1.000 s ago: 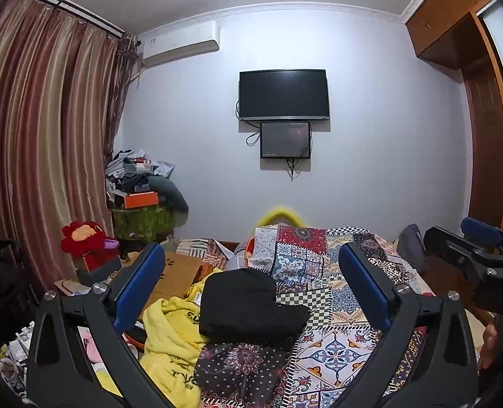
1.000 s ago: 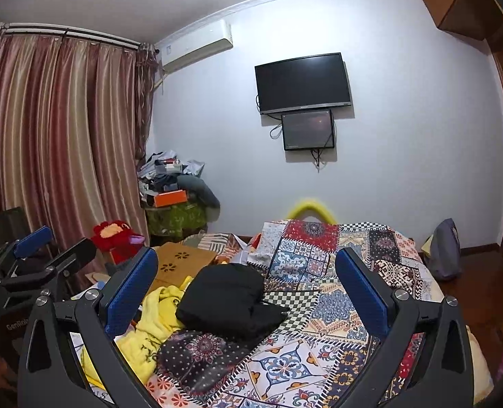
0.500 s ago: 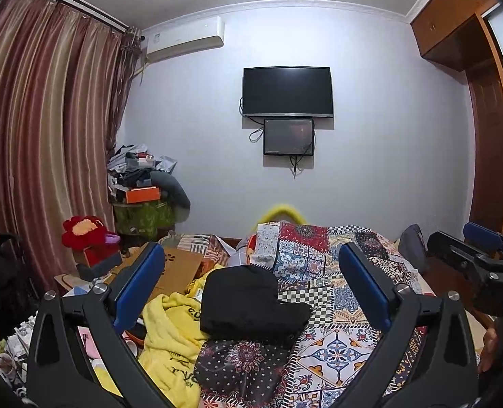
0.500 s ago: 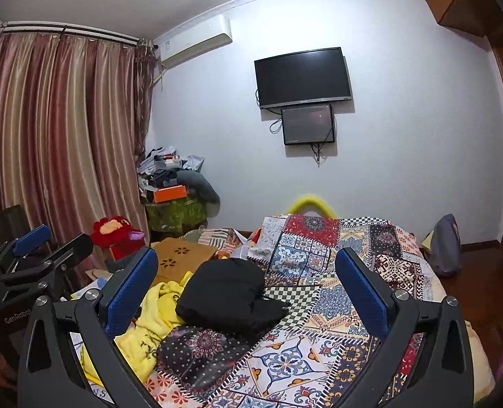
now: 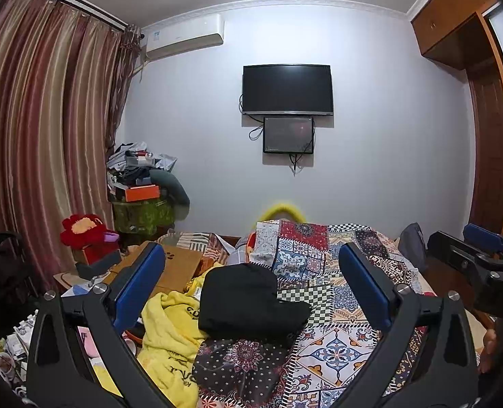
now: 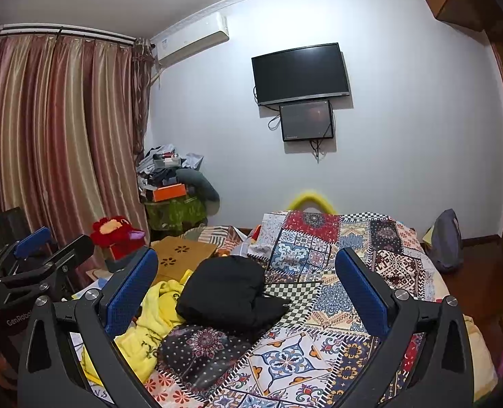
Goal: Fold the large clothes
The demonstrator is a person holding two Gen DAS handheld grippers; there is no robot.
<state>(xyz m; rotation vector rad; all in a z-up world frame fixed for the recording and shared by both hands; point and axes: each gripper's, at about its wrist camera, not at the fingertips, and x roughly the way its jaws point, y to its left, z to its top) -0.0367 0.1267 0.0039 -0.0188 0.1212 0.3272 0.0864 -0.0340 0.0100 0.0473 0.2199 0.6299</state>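
A black garment (image 5: 248, 301) lies bunched on the patchwork bedspread (image 5: 333, 265), seen also in the right wrist view (image 6: 227, 289). A yellow garment (image 5: 169, 333) lies crumpled to its left, and a dark flower-print garment (image 5: 241, 363) lies in front of it. My left gripper (image 5: 251, 285) is open and empty, held above the bed short of the clothes. My right gripper (image 6: 248, 285) is open and empty too. The right gripper also shows at the right edge of the left wrist view (image 5: 479, 258), and the left gripper shows at the left edge of the right wrist view (image 6: 37, 255).
A television (image 5: 287, 90) hangs on the far wall. Striped curtains (image 5: 40, 142) cover the left side. A cluttered stand (image 5: 142, 200), a red plush toy (image 5: 84, 231) and a brown board (image 6: 180, 255) stand left of the bed. A wooden wardrobe (image 5: 489, 136) is at the right.
Both grippers have drifted slightly, so the room sits a little higher and closer in view. Both stay open and the clothes have not moved.
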